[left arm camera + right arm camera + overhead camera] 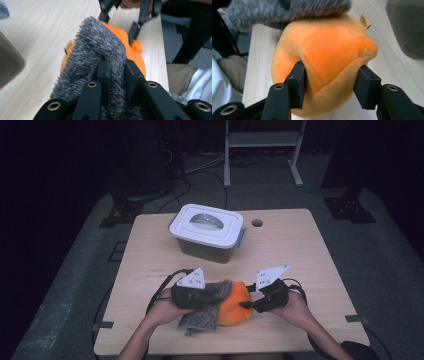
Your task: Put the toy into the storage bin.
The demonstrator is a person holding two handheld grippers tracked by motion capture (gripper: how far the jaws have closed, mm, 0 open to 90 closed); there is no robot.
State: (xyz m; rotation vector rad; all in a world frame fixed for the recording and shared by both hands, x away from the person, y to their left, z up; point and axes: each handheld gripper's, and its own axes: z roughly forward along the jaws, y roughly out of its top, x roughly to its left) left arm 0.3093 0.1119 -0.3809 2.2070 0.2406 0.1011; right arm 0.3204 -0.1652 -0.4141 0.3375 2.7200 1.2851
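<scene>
Your left gripper (117, 72) is clamped tight on the shaggy grey fleece cloth (100, 50), and your right gripper (329, 86) has its jaws pressed into the rounded edge of the soft orange plush toy (324, 57), w/ the fabric bulging between the pads. Both sit at the near edge of the light wooden table (300, 250), cloth draped over the plush (white-lidded plastic box (207, 227) well apart, behind). Plush looks light and squashy, so I'd grip a seam or fold, not the slick dome; cloth is floppy, so pinch a bunched fold.

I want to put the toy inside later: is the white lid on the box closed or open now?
Closed. In the high view the white lid lies flat on the box, its handle folded down.
</scene>
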